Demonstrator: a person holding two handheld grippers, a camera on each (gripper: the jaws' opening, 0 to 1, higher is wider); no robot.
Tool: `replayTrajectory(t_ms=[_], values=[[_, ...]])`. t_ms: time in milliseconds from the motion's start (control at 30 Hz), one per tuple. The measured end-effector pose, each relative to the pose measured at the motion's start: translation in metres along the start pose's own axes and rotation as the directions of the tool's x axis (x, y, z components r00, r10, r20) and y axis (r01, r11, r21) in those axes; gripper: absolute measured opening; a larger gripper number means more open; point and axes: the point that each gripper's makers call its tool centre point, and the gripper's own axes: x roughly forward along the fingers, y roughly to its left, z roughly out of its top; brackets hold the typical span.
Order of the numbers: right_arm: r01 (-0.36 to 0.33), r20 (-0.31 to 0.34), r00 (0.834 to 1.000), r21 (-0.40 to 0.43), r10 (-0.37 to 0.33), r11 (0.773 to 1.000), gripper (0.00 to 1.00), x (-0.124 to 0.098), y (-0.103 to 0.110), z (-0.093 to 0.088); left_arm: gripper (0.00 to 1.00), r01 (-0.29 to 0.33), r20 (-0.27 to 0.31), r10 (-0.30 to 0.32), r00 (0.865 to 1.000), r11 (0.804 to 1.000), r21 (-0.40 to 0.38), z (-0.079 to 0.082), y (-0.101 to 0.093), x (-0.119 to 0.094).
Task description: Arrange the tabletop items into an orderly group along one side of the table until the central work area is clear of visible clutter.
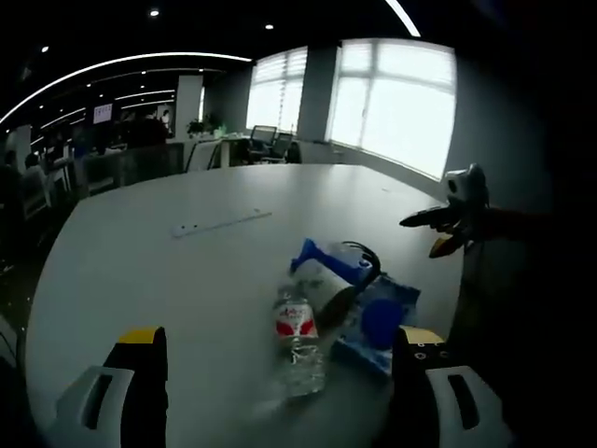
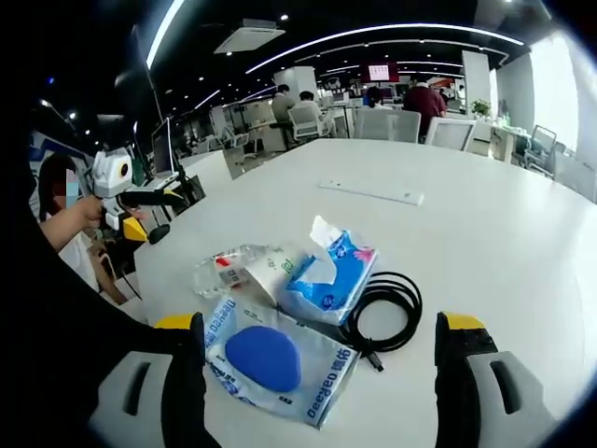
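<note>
Both grippers' jaws spread wide, holding nothing, clear plastic water bottle (image 1: 297,338), blue tissue pack (image 2: 328,269), blue packet (image 2: 280,359), coiled black cable (image 2: 384,318) clustered near white tabletop (image 2: 485,243) edge, flat white strip (image 2: 371,192) well apart.

**White worktop with a small cluster near its edge**

A large, rounded white worktop (image 2: 522,233) carries a tight group of things near one edge. A plastic water bottle (image 1: 297,338) with a red label lies on its side. Just beside it rests a blue-and-white tissue pack (image 2: 328,271) with a tissue sticking up from the top. A flat clear packet holding a round blue item (image 2: 280,359) lies next to the tissue pack, touching it. A coiled black cable (image 2: 384,313) sits against the tissue pack's other side. Well apart from the group, farther across the surface, lies a long pale ruler-like strip (image 2: 371,192).
</note>
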Motion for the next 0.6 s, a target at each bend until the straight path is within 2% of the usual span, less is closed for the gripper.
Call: replayTrajectory(t_ms=[467, 600], values=[[0.000, 0.010, 1.000, 0.007, 0.000, 1.000, 1.00, -0.001, 0.001, 0.000, 0.98, 0.001, -0.012, 0.000, 1.000, 1.000, 0.015, -0.006, 0.009, 0.001], [0.003, 0.009, 1.000, 0.009, -0.004, 1.000, 1.00, -0.001, 0.000, -0.001, 0.98, 0.008, -0.024, -0.007, 1.000, 1.000, 0.027, -0.004, -0.001, 0.004]])
